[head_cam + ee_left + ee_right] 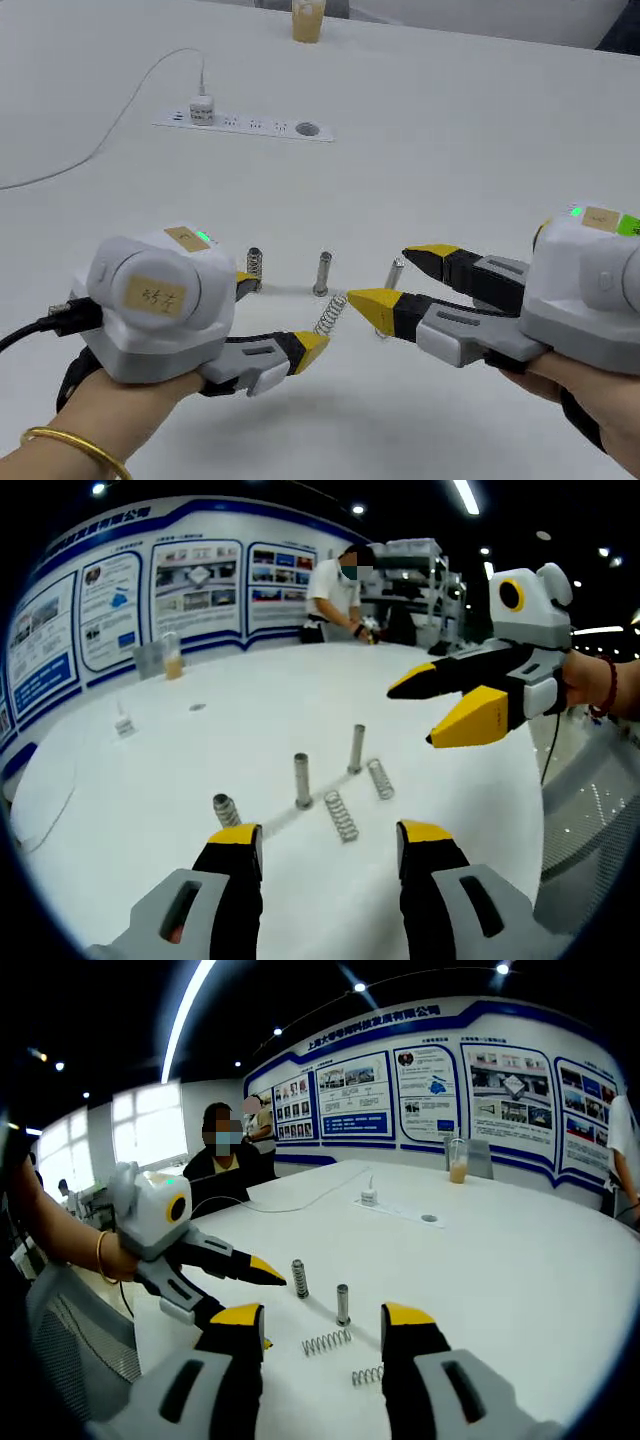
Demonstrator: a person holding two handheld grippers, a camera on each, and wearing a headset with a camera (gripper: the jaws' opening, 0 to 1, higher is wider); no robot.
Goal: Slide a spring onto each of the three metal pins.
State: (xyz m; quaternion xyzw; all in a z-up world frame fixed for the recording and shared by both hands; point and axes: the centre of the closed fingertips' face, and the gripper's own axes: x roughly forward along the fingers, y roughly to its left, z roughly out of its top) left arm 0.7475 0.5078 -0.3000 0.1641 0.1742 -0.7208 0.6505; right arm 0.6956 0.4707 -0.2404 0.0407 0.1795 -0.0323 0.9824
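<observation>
Three metal pins stand in a row on the white table (pixel 450 150). The left pin (pixel 254 266) wears a spring. Bare stand the middle pin (pixel 322 272) and the right pin (pixel 396 274). One loose spring (pixel 330 313) lies flat in front of the middle pin; in the left gripper view it (pixel 341 815) has a second loose spring (pixel 380 778) beside it. My left gripper (pixel 278 312) is open and empty, close to the near loose spring. My right gripper (pixel 385 275) is open and empty, its jaws on either side of the right pin.
A white power strip (pixel 245 125) with a plugged charger (pixel 202 108) and its cable lies further back. A cup of orange drink (pixel 308 20) stands at the table's far edge. A person (pixel 335 590) stands beyond the table, another (pixel 225 1150) sits at it.
</observation>
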